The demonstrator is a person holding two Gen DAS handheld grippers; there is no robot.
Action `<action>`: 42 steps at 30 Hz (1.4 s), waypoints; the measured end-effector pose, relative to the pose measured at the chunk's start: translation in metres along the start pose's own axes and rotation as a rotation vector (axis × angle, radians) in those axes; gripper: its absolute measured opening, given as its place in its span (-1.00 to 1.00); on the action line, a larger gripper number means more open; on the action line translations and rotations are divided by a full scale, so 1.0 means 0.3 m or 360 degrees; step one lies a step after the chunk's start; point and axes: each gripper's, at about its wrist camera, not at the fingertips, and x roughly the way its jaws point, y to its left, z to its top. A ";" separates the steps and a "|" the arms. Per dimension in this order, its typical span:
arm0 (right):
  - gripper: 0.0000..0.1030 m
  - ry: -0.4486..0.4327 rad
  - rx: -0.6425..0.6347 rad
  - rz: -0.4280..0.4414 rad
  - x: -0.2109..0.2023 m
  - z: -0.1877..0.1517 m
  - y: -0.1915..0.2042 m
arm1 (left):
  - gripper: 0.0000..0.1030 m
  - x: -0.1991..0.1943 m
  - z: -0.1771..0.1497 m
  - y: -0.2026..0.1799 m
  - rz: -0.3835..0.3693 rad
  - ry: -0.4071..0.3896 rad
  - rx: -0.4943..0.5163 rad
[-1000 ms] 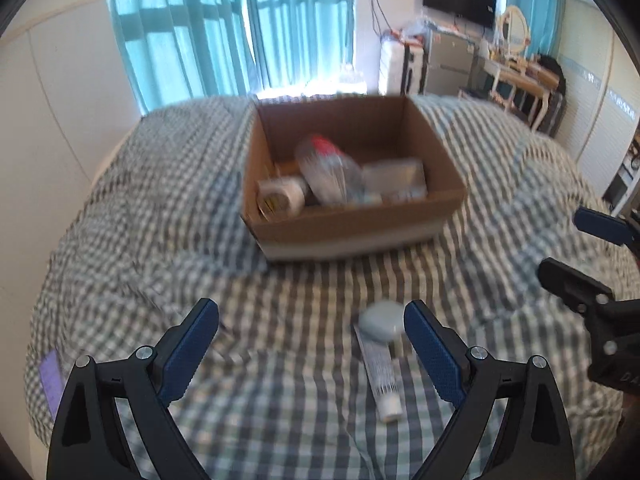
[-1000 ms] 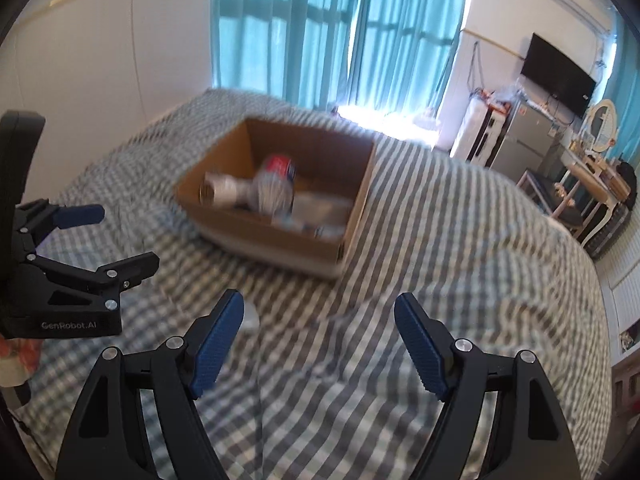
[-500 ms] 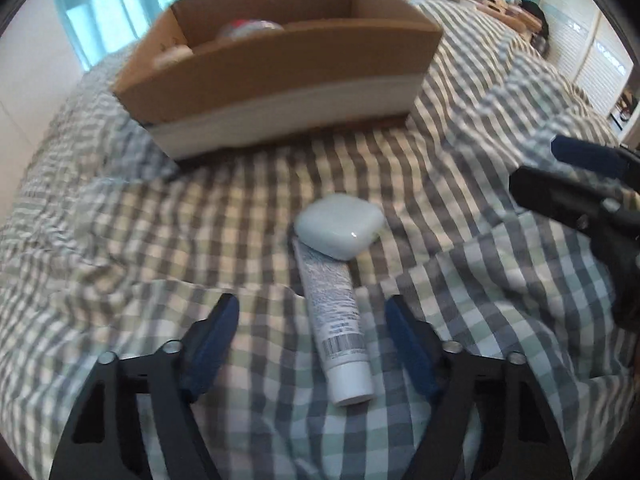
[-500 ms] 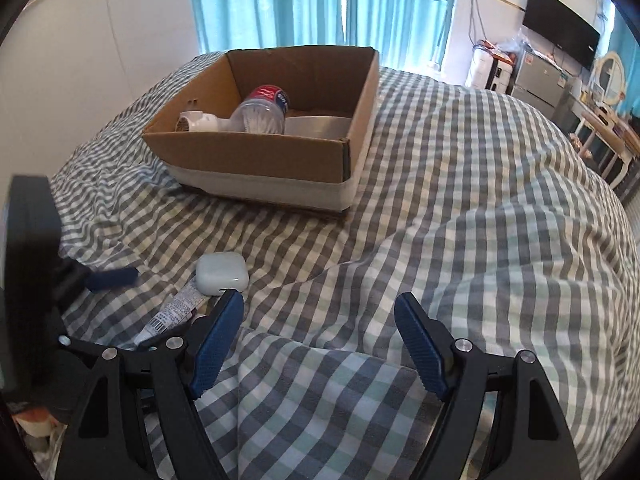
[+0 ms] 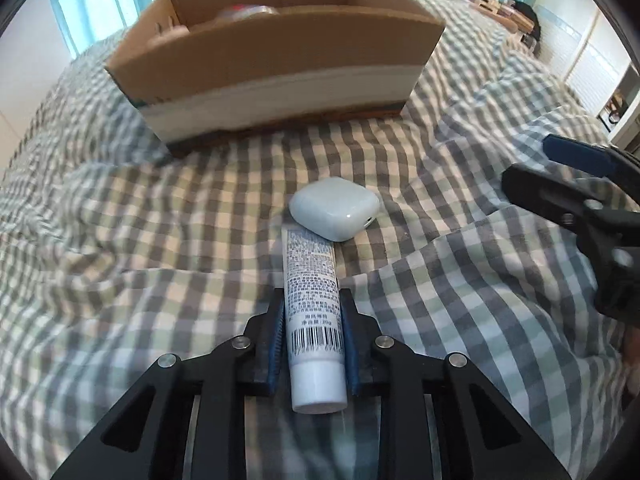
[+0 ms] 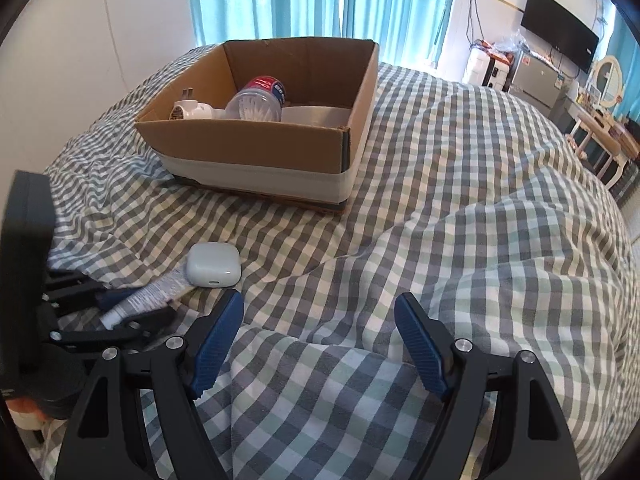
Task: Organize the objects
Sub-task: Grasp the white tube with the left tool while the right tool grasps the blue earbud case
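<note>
A white tube [image 5: 313,304] with small print and a barcode lies on the checked bedspread, cap end toward me. My left gripper [image 5: 312,304] is shut on the tube near its cap end; it also shows in the right wrist view [image 6: 132,304]. A pale earbud case [image 5: 334,213] rests on the tube's far end, also seen in the right wrist view [image 6: 213,265]. A cardboard box [image 5: 276,60] stands behind, holding a plastic bottle [image 6: 258,100], a white plug [image 6: 190,110] and a clear container. My right gripper [image 6: 320,320] is open and empty above the bedspread, right of the case.
The checked bedspread [image 6: 480,200] is rumpled, with raised folds at the right. Teal curtains and a white wall stand behind the bed. A TV, a fridge and a dressing table [image 6: 600,128] stand at the far right.
My left gripper has dropped low, moved forward over the tube and closed on it. The right gripper has stayed open and shifted only slightly.
</note>
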 end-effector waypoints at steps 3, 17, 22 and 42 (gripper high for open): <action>0.51 -0.0006 -0.0044 -0.0013 -0.008 0.002 0.020 | -0.52 -0.069 -0.014 0.057 -0.0024 -0.0047 -0.0053; 0.51 0.0159 -0.0206 0.0122 0.126 0.090 0.206 | -0.52 -0.157 0.067 0.264 0.0223 -0.0235 -0.0193; 0.51 0.0266 -0.0241 0.0124 0.229 0.108 0.252 | -0.53 -0.111 0.087 0.305 0.0313 -0.0208 -0.0262; -0.04 0.0385 -0.0293 0.0080 0.323 0.080 0.320 | -0.52 -0.070 0.061 0.330 0.0313 -0.0164 -0.0233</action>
